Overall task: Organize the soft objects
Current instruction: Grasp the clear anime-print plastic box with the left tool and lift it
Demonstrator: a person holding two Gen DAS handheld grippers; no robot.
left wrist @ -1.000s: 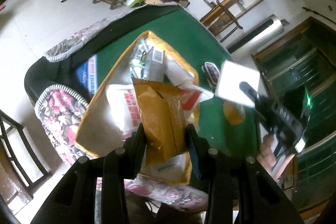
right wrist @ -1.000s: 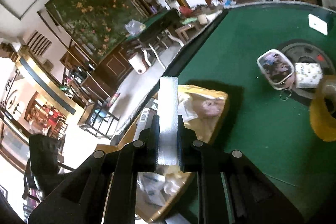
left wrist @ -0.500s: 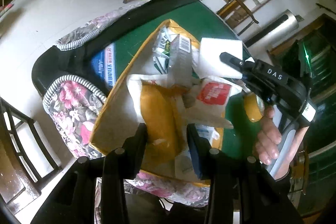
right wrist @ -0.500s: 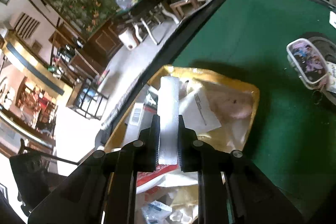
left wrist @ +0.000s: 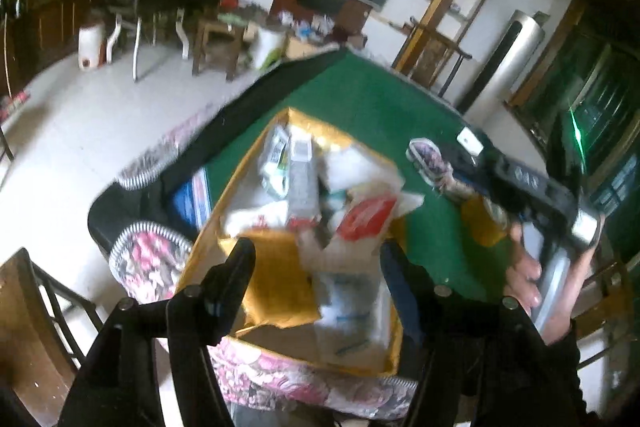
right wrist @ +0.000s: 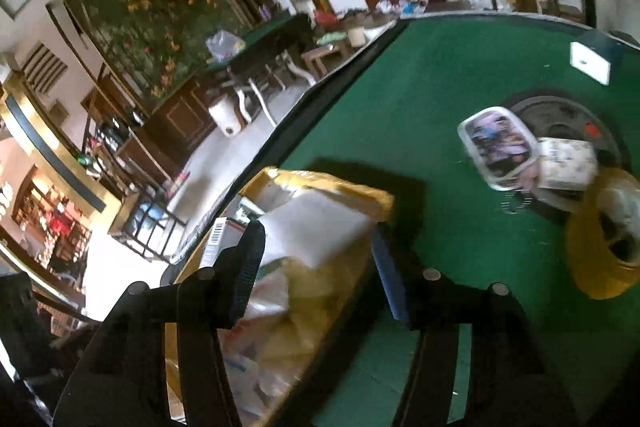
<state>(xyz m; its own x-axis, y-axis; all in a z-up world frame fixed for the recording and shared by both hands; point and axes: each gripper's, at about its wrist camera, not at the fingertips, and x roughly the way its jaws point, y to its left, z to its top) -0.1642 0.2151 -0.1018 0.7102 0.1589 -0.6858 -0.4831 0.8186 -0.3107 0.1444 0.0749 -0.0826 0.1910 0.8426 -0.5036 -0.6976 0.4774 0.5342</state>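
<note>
A yellow-rimmed cardboard box point(left wrist: 236, 195) full of soft packets sits at the near edge of the green table point(left wrist: 360, 99). My left gripper point(left wrist: 316, 259) is open and empty above the box; a yellow padded envelope point(left wrist: 276, 279) lies in the box under it. My right gripper point(right wrist: 316, 243) is open and empty over the box point(right wrist: 328, 183); a white foam block point(right wrist: 316, 227) lies on top of the packets below it. The right gripper also shows in the left wrist view point(left wrist: 532, 191), held in a hand.
On the table to the right stand a clear pouch with a printed pattern point(right wrist: 500, 147), a small printed packet point(right wrist: 564, 163), a yellow bag point(right wrist: 604, 247), a black weight plate point(right wrist: 560, 115) and a white box point(right wrist: 590, 63). Floral cushions point(left wrist: 148, 259) edge the table near the box.
Both grippers have opened. The yellow envelope dropped from the left gripper into the box, and the white foam block dropped from the right gripper onto the packets. Both grippers pulled back a little.
</note>
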